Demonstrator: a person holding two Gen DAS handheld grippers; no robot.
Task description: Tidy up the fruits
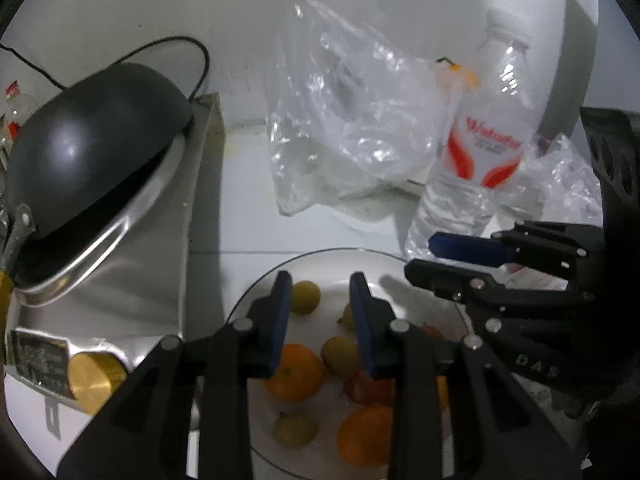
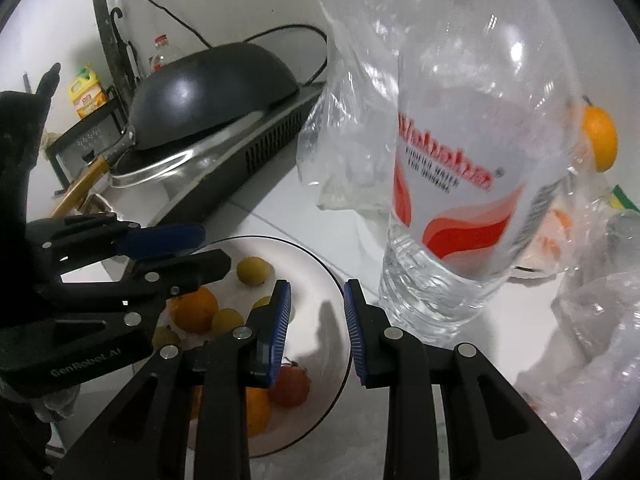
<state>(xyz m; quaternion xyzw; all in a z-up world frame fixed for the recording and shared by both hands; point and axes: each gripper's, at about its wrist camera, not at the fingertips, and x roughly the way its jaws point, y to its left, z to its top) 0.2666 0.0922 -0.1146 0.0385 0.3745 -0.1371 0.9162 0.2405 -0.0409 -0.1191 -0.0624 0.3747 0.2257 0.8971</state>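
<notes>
A white plate (image 1: 340, 258) on the counter holds several fruits: oranges (image 1: 294, 372), small yellow-green fruits (image 1: 305, 296) and a red one (image 1: 366, 388). My left gripper (image 1: 320, 284) hangs open and empty over the plate. My right gripper (image 2: 316, 292) is open and empty above the plate's right rim (image 2: 344, 328); it also shows in the left wrist view (image 1: 420, 256). The left gripper shows in the right wrist view (image 2: 216, 248). An orange (image 2: 598, 138) lies behind the water bottle among plastic bags.
A large clear water bottle (image 2: 460, 184) stands just right of the plate. Crumpled clear plastic bags (image 1: 344, 128) lie behind and to the right. A stove with an upturned black wok (image 1: 92, 148) stands at left, with a brass knob (image 1: 94, 380).
</notes>
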